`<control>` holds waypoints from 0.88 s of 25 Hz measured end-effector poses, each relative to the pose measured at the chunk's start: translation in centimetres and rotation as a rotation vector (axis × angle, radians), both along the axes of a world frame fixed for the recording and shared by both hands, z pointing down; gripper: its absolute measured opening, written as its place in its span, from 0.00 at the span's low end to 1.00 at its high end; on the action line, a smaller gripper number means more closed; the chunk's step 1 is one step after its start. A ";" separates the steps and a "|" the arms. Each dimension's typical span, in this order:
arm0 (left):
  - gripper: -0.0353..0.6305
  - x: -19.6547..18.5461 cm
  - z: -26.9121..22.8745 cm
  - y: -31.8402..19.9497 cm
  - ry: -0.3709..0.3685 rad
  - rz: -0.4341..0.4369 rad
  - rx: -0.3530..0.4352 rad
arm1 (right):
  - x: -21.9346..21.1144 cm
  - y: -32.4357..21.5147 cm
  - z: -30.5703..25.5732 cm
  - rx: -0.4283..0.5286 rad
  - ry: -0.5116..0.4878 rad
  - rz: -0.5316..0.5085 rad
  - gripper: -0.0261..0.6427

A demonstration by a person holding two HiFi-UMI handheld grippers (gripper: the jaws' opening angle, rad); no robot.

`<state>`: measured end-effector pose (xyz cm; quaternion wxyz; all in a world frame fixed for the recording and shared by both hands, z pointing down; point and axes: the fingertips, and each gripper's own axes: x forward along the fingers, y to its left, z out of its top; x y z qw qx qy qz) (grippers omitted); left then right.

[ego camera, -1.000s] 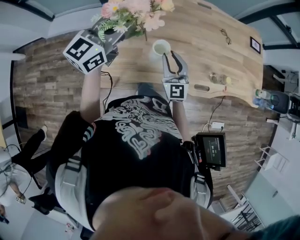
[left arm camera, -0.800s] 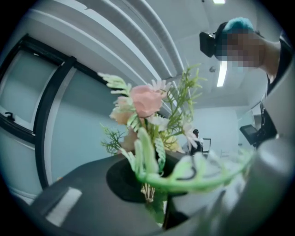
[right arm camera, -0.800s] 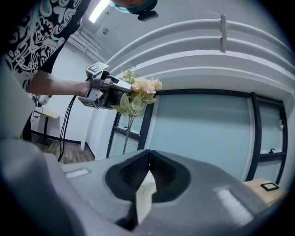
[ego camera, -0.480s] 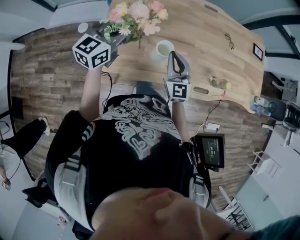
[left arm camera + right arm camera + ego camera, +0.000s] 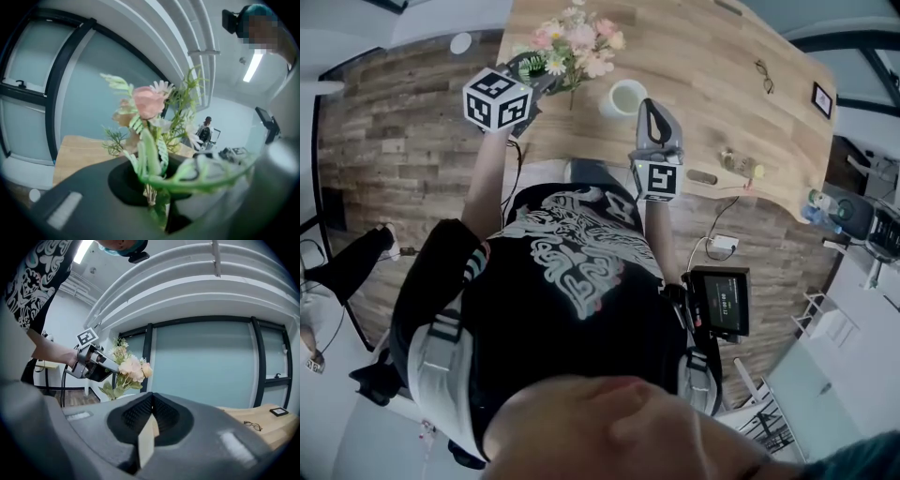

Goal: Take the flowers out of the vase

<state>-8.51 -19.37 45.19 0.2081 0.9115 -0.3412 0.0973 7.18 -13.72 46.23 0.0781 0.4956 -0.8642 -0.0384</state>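
Note:
My left gripper (image 5: 546, 80) is shut on the stems of a bunch of pink and cream flowers (image 5: 577, 42), held out over the left part of the wooden table (image 5: 694, 47). In the left gripper view the green stems (image 5: 151, 187) run between the jaws and the blooms (image 5: 147, 101) rise above them. The white vase (image 5: 623, 97) stands empty on the table, to the right of the bunch. My right gripper (image 5: 649, 105) is shut on nothing, its tips just right of the vase. From the right gripper view (image 5: 151, 420) I see the left gripper (image 5: 91, 364) carrying the flowers (image 5: 133, 369).
Glasses (image 5: 758, 73) and a small framed picture (image 5: 811, 91) lie at the table's far right. A few small items (image 5: 739, 161) sit near its front edge. A person (image 5: 205, 131) stands far back in the room.
The left gripper has come down with the flowers, closer to the table. The right gripper's jaws, open beside the vase a second ago, have shut with nothing in them.

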 end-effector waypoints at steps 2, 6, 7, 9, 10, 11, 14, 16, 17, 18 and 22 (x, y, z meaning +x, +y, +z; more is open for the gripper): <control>0.12 0.2 1.9 -0.2 -0.002 0.003 -0.044 | 0.0 -0.3 0.3 -0.021 0.001 -0.003 0.04; 0.12 -0.6 4.7 -0.9 -0.002 0.000 -0.137 | -0.9 -1.7 -0.4 -0.027 -0.008 -0.009 0.04; 0.12 -0.6 5.3 -1.0 -0.005 0.001 -0.155 | -1.0 -1.9 -0.6 -0.028 -0.009 -0.007 0.04; 0.12 0.2 7.7 -2.0 -0.011 0.005 -0.188 | -0.2 -3.1 0.3 -0.051 -0.010 0.001 0.04; 0.12 0.9 9.1 -2.8 -0.012 0.008 -0.205 | 0.4 -3.9 1.1 -0.065 -0.017 0.007 0.04; 0.12 1.5 10.5 -3.5 -0.012 0.012 -0.221 | 1.0 -4.7 1.7 -0.074 -0.027 0.011 0.04; 0.12 2.6 13.4 -4.7 -0.013 0.024 -0.273 | 1.7 -6.2 2.1 -0.072 -0.029 0.008 0.04; 0.12 2.7 14.6 -4.5 -0.015 0.024 -0.303 | 1.6 -6.4 2.0 -0.068 -0.020 0.003 0.04; 0.12 2.7 15.0 -4.3 -0.015 0.023 -0.316 | 1.6 -6.4 1.9 -0.070 -0.021 0.004 0.04; 0.12 2.7 15.5 -4.2 -0.015 0.022 -0.329 | 1.6 -6.3 1.8 -0.072 -0.025 0.007 0.04; 0.12 2.7 17.2 -4.4 0.011 0.003 -0.373 | 1.9 -6.4 1.7 -0.064 -0.031 0.010 0.04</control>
